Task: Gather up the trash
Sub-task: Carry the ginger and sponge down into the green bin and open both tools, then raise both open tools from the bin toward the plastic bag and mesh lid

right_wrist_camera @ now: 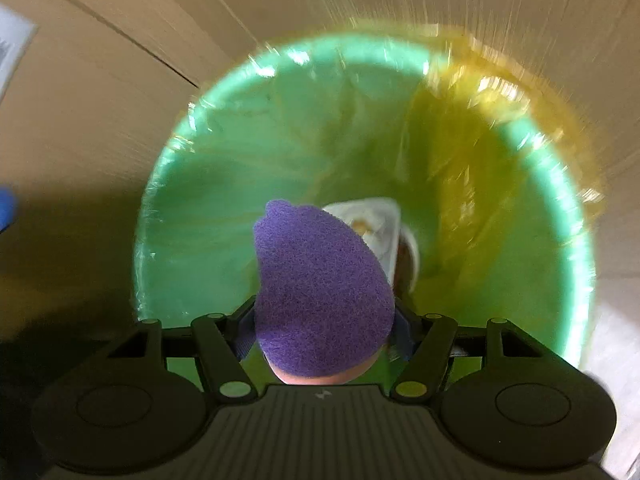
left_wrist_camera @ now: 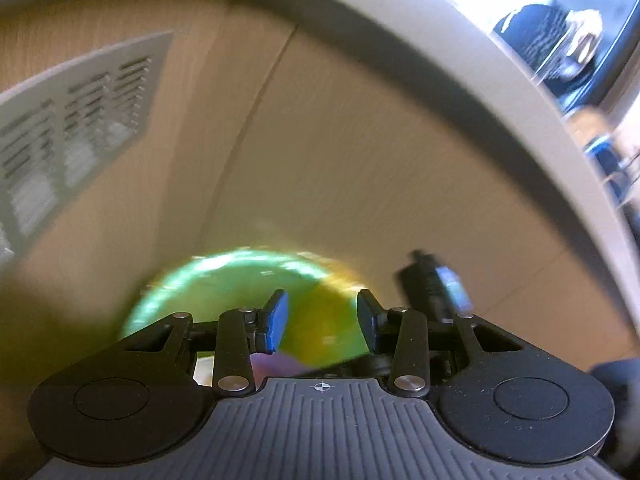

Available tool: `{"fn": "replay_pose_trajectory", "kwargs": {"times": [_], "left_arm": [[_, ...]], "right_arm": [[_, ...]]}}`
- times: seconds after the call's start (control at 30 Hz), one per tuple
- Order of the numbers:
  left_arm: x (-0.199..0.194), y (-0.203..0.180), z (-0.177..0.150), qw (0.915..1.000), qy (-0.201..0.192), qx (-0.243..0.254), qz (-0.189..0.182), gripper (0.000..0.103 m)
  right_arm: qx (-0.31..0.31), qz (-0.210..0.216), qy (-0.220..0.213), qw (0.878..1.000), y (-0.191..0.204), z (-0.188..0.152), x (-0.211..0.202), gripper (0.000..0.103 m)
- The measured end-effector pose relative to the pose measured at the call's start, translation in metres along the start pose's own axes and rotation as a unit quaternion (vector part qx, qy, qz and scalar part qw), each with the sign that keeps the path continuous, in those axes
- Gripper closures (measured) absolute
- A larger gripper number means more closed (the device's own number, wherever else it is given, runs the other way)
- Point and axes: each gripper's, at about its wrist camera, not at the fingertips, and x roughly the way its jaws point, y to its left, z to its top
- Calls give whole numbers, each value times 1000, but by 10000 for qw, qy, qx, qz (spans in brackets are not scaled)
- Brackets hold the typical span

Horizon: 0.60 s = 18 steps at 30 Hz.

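trash: one purple scouring sponge (right_wrist_camera: 322, 296) is clamped in your right gripper (right_wrist_camera: 325, 330), fingers closed on its sides, directly above one green bin with a yellow liner (right_wrist_camera: 248, 152). one white wrapper (right_wrist_camera: 380, 226) lies inside. open over centre. left gripper (left_wrist_camera: 322, 316) fingers apart, empty.

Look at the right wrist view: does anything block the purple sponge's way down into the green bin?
Nothing visible does. The right gripper holds the purple sponge directly over the green bin, whose mouth is open; only white trash lies inside.
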Motion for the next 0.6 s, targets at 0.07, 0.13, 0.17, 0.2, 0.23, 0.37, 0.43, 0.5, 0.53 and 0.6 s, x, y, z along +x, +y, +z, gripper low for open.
{"fn": "replay_pose_trajectory", "kwargs": {"times": [0.07, 0.13, 0.17, 0.2, 0.23, 0.37, 0.43, 0.5, 0.53, 0.6], "left_arm": [[1, 0, 0, 9999, -53, 53, 106, 60], [0, 4, 1, 9998, -85, 18, 157, 60], [-1, 5, 1, 9998, -102, 2, 174, 60], [-2, 6, 1, 9997, -125, -4, 197, 60], [2, 7, 0, 9997, -137, 5, 214, 60], [-1, 4, -2, 9993, -143, 170, 307, 60], [-2, 1, -4, 9990, -145, 265, 344, 60], [-2, 1, -4, 9988, -129, 294, 359, 60], [0, 2, -4, 9988, -122, 285, 367, 60], [0, 2, -5, 9989, -122, 243, 370, 60]], "right_arm": [[162, 167, 3, 9997, -7, 2, -1, 37], [366, 330, -76, 9988, -14, 4, -5, 36], [462, 453, -93, 9979, -18, 5, -7, 36], [536, 549, -92, 9970, -20, 5, -9, 35], [607, 640, -50, 9961, -22, 5, -9, 31], [854, 952, 291, 9914, -26, 5, 1, 31], [1026, 1124, 437, 9874, -28, 4, 7, 31], [992, 787, 426, 9910, -25, 1, 11, 31], [927, 623, 401, 9929, -23, 1, 13, 31], [727, 403, 329, 9960, -20, 0, 12, 31]]}}
